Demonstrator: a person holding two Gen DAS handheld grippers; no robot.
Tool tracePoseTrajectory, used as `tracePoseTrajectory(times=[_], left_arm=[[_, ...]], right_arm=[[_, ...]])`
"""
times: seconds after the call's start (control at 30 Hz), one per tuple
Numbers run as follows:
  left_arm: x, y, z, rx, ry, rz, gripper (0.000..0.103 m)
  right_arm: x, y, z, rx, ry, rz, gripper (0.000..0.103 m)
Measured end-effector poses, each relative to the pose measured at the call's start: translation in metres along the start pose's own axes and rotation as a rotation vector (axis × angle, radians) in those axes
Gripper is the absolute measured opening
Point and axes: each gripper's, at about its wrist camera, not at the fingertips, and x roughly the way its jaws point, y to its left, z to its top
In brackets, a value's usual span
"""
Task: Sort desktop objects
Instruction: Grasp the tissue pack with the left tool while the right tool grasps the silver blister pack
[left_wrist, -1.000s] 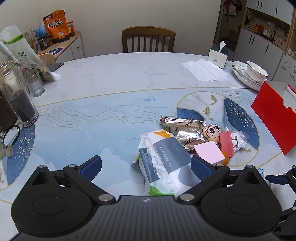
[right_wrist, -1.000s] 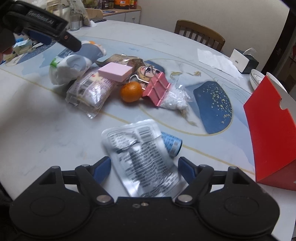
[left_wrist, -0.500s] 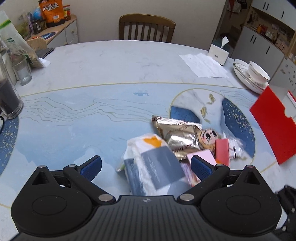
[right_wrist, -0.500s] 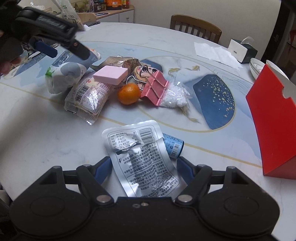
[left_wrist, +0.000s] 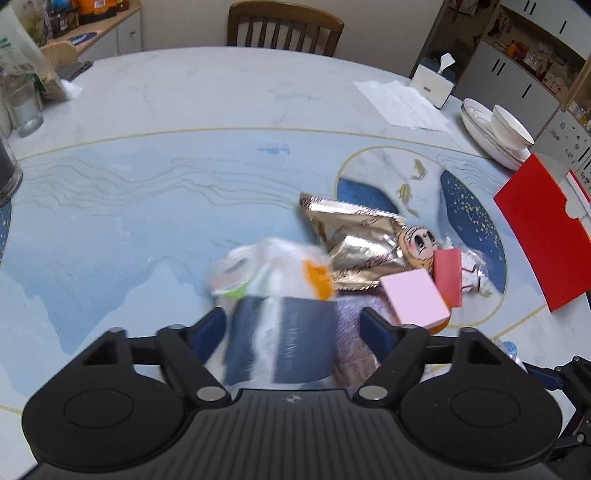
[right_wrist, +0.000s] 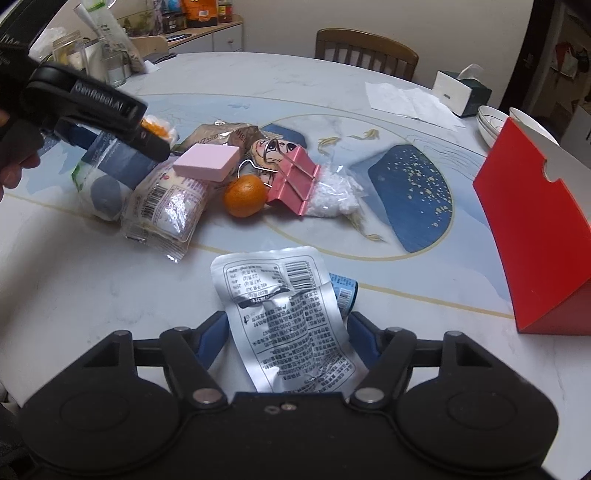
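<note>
Left gripper (left_wrist: 293, 325) apparently astride tissue pack (left_wrist: 280, 332).

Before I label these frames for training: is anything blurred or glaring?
Left wrist view: the tissue pack between the fingers is motion-smeared, the table sharp. Right wrist view: sharp, with glare on the silver pouch.

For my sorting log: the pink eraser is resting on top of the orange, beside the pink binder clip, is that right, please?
Not quite. In the right wrist view the pink eraser rests on the clear snack packet, not on the orange, which lies just beside it on the table. The pink binder clip is indeed next to the orange.
</note>
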Motion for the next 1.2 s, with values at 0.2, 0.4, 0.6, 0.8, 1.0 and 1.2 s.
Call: tracePoseTrajectory(times=[0.2,0.4,0.6,0.8,1.0,1.2], left_arm=[[-0.001,0.016,-0.005,0.012,-0.006,-0.021,0.049],[-0.008,0.022,-0.008,0.03,-0.026,-0.058,0.032],[-0.023,0.026,-0.015,0.041,-0.045,-0.099,0.029],[-0.04,0.024,-0.021,0.058,-0.066,-0.124,0.029],[-0.061,0.011,-0.027,0.101,-0.085,-0.153,0.029],[-0.078,-0.01,-0.028,0.118,-0.102,-0.174,0.029]], right_arm=[[-0.005,0.001,0.0,0.022,-0.003,-0.028,0.068],[-0.014,0.002,0.001,0.044,-0.01,-0.064,0.067],[-0.029,-0.001,0.0,0.078,-0.022,-0.092,0.057],[-0.038,-0.005,-0.004,0.094,-0.035,-0.132,0.057],[-0.056,-0.012,-0.002,0.094,-0.07,-0.139,0.057],[-0.074,-0.029,0.002,0.102,-0.089,-0.122,0.057]])
